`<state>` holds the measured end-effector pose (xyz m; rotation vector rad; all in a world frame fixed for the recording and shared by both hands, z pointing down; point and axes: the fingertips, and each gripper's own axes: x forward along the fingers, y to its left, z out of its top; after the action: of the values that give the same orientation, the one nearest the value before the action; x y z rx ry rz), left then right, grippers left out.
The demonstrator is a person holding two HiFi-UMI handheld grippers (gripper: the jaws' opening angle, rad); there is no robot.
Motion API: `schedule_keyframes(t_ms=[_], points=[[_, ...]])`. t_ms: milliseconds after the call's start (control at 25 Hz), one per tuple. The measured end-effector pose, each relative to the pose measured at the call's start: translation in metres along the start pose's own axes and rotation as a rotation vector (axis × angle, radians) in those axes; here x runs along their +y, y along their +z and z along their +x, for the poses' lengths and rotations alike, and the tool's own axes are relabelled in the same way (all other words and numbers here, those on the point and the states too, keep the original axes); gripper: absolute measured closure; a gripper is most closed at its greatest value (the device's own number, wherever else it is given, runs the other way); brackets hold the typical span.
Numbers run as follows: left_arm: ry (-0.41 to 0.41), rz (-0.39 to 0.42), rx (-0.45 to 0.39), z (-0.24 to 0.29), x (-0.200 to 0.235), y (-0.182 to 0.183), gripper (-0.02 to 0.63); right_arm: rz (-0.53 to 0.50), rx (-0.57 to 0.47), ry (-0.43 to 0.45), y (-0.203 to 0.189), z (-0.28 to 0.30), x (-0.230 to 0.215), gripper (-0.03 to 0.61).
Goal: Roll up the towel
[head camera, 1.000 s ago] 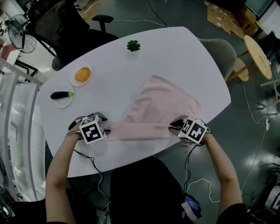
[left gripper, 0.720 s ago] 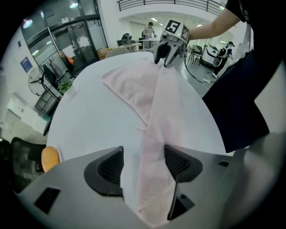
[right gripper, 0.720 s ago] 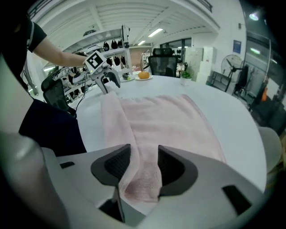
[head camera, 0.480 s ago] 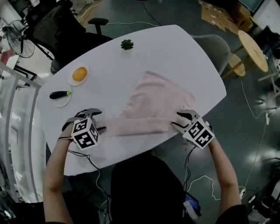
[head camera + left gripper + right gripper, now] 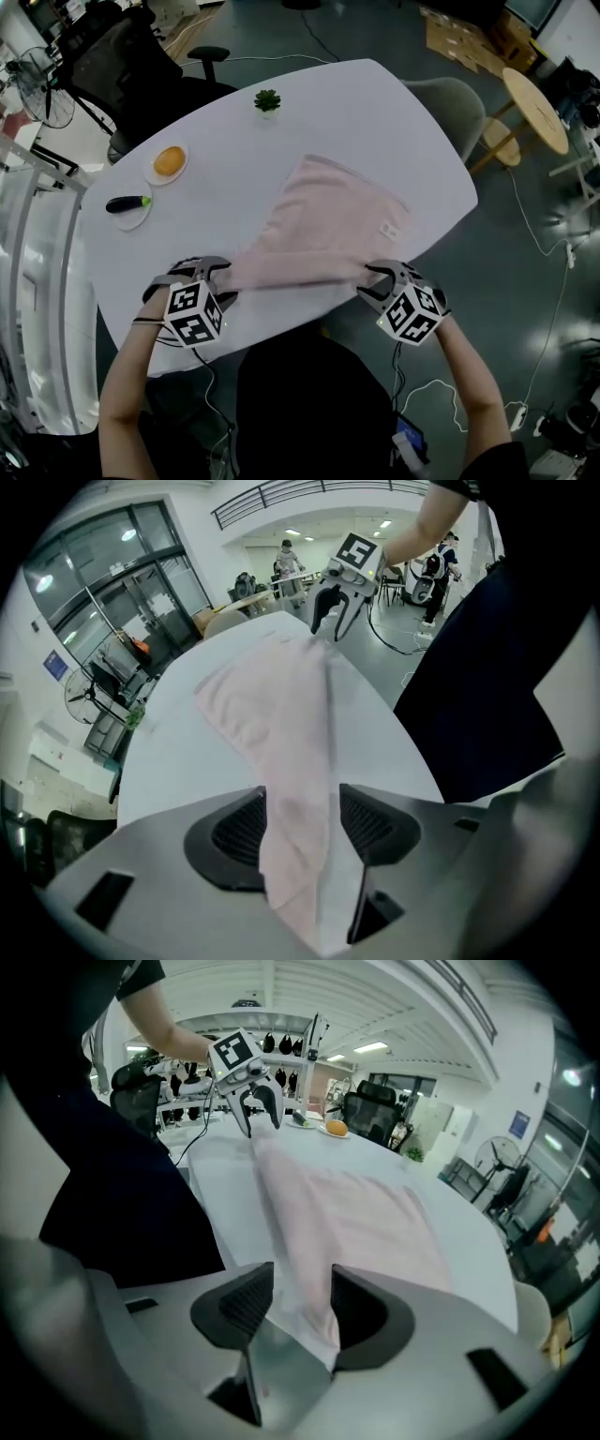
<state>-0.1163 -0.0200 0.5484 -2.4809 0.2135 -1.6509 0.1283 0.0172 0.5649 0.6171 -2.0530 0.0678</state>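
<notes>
Head view shows a pink towel (image 5: 328,225) with its near edge rolled.

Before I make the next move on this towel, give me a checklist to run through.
1. Towel between the left gripper jaws: ok. Those jaws have just been closing.
2. Left pads pressing the towel: not ok, a gap shows beside one pad.
3. Towel between the right gripper jaws: ok. Those jaws have just been opening.
4. Right pads pressing the towel: not ok, a gap shows beside one pad.
5. Rest of the towel lying flat on the table: ok.
6. Nearest plate and plant apart from the towel: ok.
</notes>
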Motion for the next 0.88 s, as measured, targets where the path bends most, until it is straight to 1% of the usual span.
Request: schedule_keyframes(t_ms=[80,200,360,400,440,520,600,680,800,880], points=[[-0.016,0.01,0.028,0.011,-0.011,-0.008,0.343,-0.016,0.016,-0.006,-0.005,0.007,0.004,0.374],[-0.005,0.027,0.06,0.026,-0.015,-0.02,0.342,-0.032,0.04,-0.023,-0.011,0.016,0.004,0.374],[0.031,-0.032,0.042,0.037,-0.003,-0.025,0.345,-0.029,0.058,-0.063,-0.017,0.025,-0.003,0.374],[0.044,-0.027,0.046,0.039,0.002,-0.026,0.35,-0.036,0.064,-0.077,-0.018,0.027,-0.006,0.374],[0.06,-0.002,0.058,0.04,0.006,-0.028,0.359,-0.048,0.071,-0.094,-0.018,0.027,-0.009,0.382],[0.096,0.09,0.098,0.043,0.013,-0.033,0.395,-0.091,0.091,-0.136,-0.019,0.029,-0.016,0.408],[0.104,0.162,0.129,0.045,0.014,-0.035,0.407,-0.171,0.122,-0.184,-0.02,0.028,-0.022,0.454],[0.103,0.179,0.139,0.044,0.016,-0.034,0.43,-0.245,0.139,-0.229,-0.018,0.025,-0.027,0.54],[0.13,0.195,0.149,0.035,0.026,-0.034,0.482,-0.285,0.125,-0.256,-0.011,0.018,-0.035,0.549],[0.142,0.2,0.157,0.027,0.028,-0.036,0.489,-0.296,0.111,-0.258,-0.006,0.014,-0.037,0.549]])
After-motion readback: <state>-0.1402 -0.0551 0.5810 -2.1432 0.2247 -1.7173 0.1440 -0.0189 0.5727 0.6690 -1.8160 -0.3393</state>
